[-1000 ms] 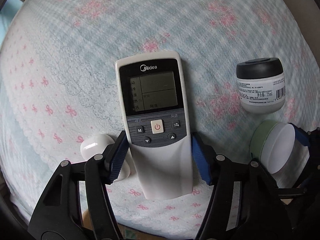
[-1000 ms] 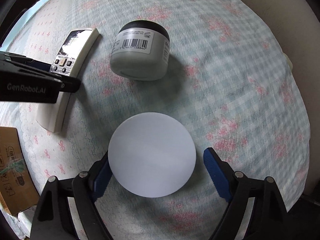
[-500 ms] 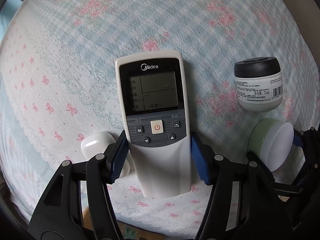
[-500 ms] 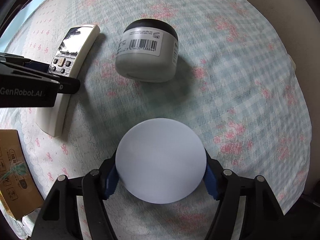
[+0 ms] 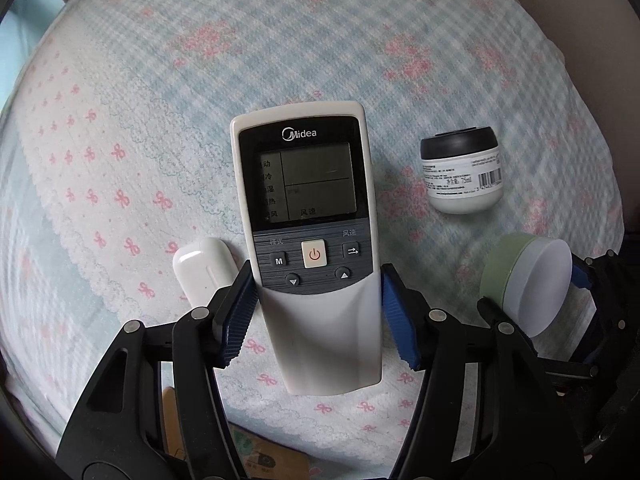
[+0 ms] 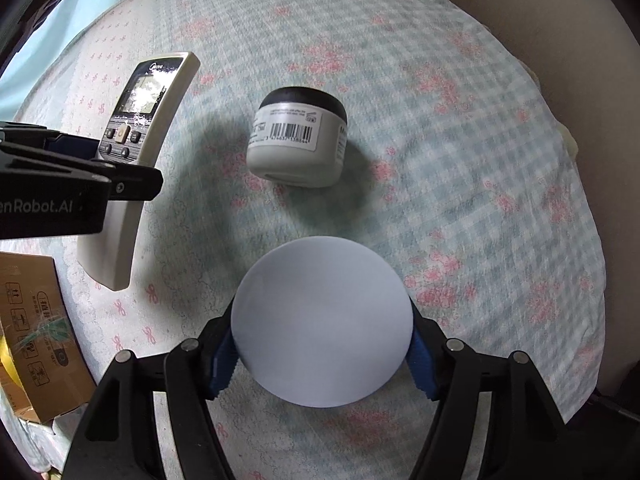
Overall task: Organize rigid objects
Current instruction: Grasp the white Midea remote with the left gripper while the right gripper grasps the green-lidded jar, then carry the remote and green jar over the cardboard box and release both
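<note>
My left gripper (image 5: 318,316) is shut on a white Midea remote (image 5: 310,216), its blue pads against both sides, and holds it above the cloth. The remote also shows in the right wrist view (image 6: 136,148). My right gripper (image 6: 322,354) is shut on a green jar with a white lid (image 6: 322,332), lifted off the table; the jar shows in the left wrist view (image 5: 524,280). A grey jar with a black lid (image 6: 298,140) stands on the cloth ahead, also in the left wrist view (image 5: 462,170). A white earbud case (image 5: 204,270) lies left of the remote.
A checked floral tablecloth (image 6: 460,128) covers the round table. A cardboard box (image 6: 32,336) sits below the table's left edge. A beige wall (image 6: 592,60) lies beyond the table's right edge.
My right gripper closed on the green jar and lifted it. My left gripper tightened on the remote and raised it; the table looks farther away in both views.
</note>
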A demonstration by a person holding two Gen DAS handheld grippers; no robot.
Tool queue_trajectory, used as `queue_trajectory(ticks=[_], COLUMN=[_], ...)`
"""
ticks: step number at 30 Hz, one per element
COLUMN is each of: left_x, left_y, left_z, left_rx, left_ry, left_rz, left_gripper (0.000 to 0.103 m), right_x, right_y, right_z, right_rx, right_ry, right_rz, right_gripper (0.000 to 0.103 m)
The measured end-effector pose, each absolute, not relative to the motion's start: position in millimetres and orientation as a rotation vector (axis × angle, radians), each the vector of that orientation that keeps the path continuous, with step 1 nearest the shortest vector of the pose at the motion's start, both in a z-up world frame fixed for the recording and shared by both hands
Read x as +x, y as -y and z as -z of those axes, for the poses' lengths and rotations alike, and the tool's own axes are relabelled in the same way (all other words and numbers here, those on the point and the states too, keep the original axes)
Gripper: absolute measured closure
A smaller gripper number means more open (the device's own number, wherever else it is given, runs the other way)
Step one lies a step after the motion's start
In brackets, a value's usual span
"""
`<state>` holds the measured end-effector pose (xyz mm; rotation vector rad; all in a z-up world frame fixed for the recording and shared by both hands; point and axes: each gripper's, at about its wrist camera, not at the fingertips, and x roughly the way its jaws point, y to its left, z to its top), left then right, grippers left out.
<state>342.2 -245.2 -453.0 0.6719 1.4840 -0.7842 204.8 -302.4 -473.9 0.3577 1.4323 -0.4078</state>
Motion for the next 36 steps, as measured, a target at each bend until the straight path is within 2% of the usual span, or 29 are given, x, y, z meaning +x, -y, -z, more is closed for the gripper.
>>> queue_trajectory(ticks=[14,20,36], left_x=[333.1,319.5,287.0], left_y=[191.7,149.8,-33.2], left_z=[354.9,334.6,266.4], left_rx=[0.547,0.445,0.264], left_ry=[-1.411,-1.411,-1.339], left_rz=[0.776,0.735,0.57], left_gripper=[0.047,0.047,0.047], right_x=[193.1,191.7,219.9], right_y=[305.8,283.8,175.5], right_z=[397.0,356.8,257.1], right_rx=[0.285,0.245,0.163], right_ry=[-1.36,-1.327,-1.225], right_rz=[0.375,0.32,0.12], right_gripper=[0.037,0.037,0.037])
